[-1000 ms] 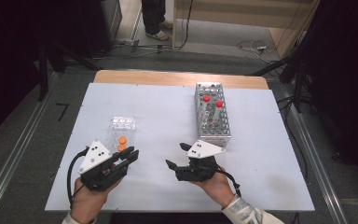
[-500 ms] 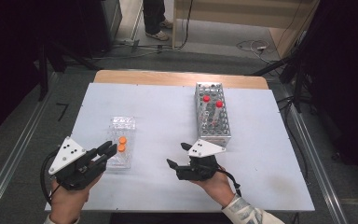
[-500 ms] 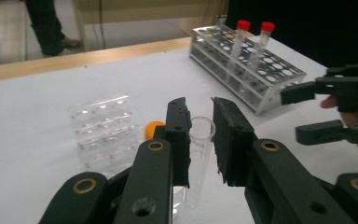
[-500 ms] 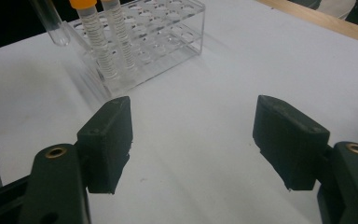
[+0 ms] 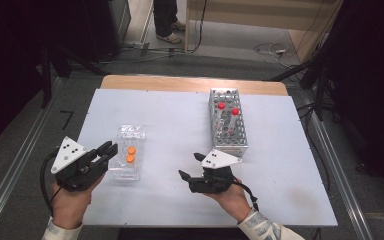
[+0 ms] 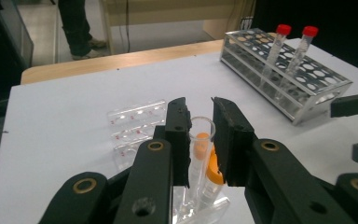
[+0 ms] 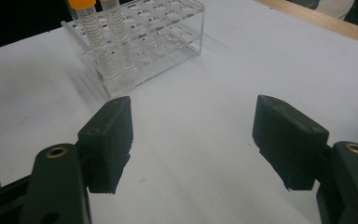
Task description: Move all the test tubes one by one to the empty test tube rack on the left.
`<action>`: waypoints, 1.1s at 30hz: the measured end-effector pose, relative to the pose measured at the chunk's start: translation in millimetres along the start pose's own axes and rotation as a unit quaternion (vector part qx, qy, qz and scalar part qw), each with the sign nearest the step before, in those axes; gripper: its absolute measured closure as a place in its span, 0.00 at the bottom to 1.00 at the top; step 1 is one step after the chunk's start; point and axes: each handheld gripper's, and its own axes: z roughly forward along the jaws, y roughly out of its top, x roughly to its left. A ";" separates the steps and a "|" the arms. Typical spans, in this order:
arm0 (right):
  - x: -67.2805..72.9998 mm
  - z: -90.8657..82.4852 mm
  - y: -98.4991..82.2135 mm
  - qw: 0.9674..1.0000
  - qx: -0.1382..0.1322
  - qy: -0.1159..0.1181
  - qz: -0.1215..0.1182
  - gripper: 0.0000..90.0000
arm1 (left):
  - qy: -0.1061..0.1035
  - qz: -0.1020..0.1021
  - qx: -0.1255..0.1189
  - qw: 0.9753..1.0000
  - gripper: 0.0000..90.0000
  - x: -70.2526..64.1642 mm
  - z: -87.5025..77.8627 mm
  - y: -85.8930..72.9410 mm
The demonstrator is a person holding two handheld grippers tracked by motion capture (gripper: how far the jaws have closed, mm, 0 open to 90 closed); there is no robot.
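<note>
White counter, person at the near edge, one tool per hand.

Near left: left tool has its jaws drawn in to a narrow slit with nothing gripped. Its tips are just left of the clear rack.

Near centre: right tool hovers over bare counter with its jaws spread wide, empty.

The work's things are two orange-capped tubes, upright in the near end of the clear rack, left of centre.

Judged step: lining the left tool up on a tube. To do it well:
- spread the jaws before closing in, since the slit looks too tight for a tube
- come in level and take the tube below its cap
- lift straight up so the light rack does not tip
- the right tool could steady the rack

Far right: metal rack with two red-capped tubes, well apart from the clear rack.

Views: the left gripper view puts a tube right in the slit, looking almost pinched. The high view shows the tips short of it. The right gripper view shows the graduation marks on the tubes.
</note>
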 end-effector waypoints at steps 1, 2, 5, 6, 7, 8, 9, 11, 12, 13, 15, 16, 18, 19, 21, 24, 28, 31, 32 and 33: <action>-0.1 0.0 0.0 1.000 0.000 0.000 0.000 0.31 | 0.002 0.000 -0.002 1.000 0.86 -0.2 2.1 0.6; -0.3 -0.1 0.0 1.000 0.001 0.000 0.001 0.31 | 0.004 0.001 -0.002 1.000 0.85 -0.2 3.8 1.2; -0.8 0.0 -0.2 1.000 0.000 0.000 0.002 0.31 | 0.014 0.002 -0.005 1.000 0.85 0.5 9.4 2.3; -0.9 -0.1 -0.3 1.000 0.001 0.000 0.002 0.31 | 0.017 0.002 -0.004 1.000 0.85 1.1 11.3 2.4; -0.9 -0.1 -0.4 1.000 0.000 0.000 0.002 0.31 | 0.021 0.004 -0.004 1.000 0.85 1.4 13.6 2.1; -0.8 -0.2 -0.3 1.000 0.000 0.000 0.002 0.31 | 0.024 0.004 -0.004 1.000 0.85 1.6 15.7 1.6; -0.6 -0.3 -0.3 1.000 0.000 0.000 0.002 0.31 | 0.025 0.004 -0.002 1.000 0.85 2.0 17.7 1.1; -0.7 -0.4 -0.2 1.000 -0.001 -0.001 0.001 0.31 | 0.027 0.009 0.003 1.000 0.85 1.6 21.1 -0.3; -0.8 -0.5 -0.2 1.000 -0.001 0.000 0.001 0.31 | 0.030 0.010 0.004 1.000 0.85 0.9 22.7 -1.5; -0.8 -0.6 -0.2 1.000 -0.001 -0.001 0.001 0.31 | 0.028 0.010 0.007 1.000 0.85 0.5 24.4 -2.8; -1.1 -0.7 -0.2 1.000 -0.001 -0.001 0.001 0.31 | 0.032 0.014 0.012 0.999 0.85 -0.9 27.5 -6.0; -1.1 -0.8 -0.2 1.000 -0.001 -0.001 0.002 0.31 | 0.033 0.015 0.015 0.999 0.85 -1.4 29.3 -7.8; -1.2 -0.8 -0.3 1.000 -0.001 -0.001 0.002 0.31 | 0.034 0.016 0.022 0.999 0.85 -1.9 32.9 -11.8; -1.2 -0.8 -0.3 1.000 -0.001 -0.001 0.002 0.31 | 0.037 0.017 0.025 0.999 0.85 -2.0 35.1 -14.1; -1.1 -0.8 -0.2 1.000 0.000 -0.001 0.002 0.31 | 0.038 0.017 0.034 0.999 0.85 -1.4 38.8 -18.1; -0.9 -0.9 -0.2 1.000 -0.001 -0.001 0.001 0.31 | 0.038 0.015 0.042 0.998 0.85 -1.4 41.3 -22.5; -1.2 -1.2 -0.4 1.000 0.000 -0.001 0.001 0.31 | 0.035 0.015 0.048 0.998 0.85 -2.6 42.2 -25.7; -1.4 -1.3 -0.5 1.000 -0.001 -0.001 0.001 0.31 | 0.033 0.009 0.049 0.998 0.81 -2.1 43.0 -26.8; -1.4 -1.4 -0.4 1.000 -0.001 -0.001 0.001 0.31 | 0.032 0.008 0.049 0.998 0.80 -2.0 42.8 -26.5; -1.4 -1.7 -0.3 1.000 -0.001 -0.001 0.002 0.31 | 0.032 0.008 0.048 0.998 0.78 -1.9 42.3 -26.2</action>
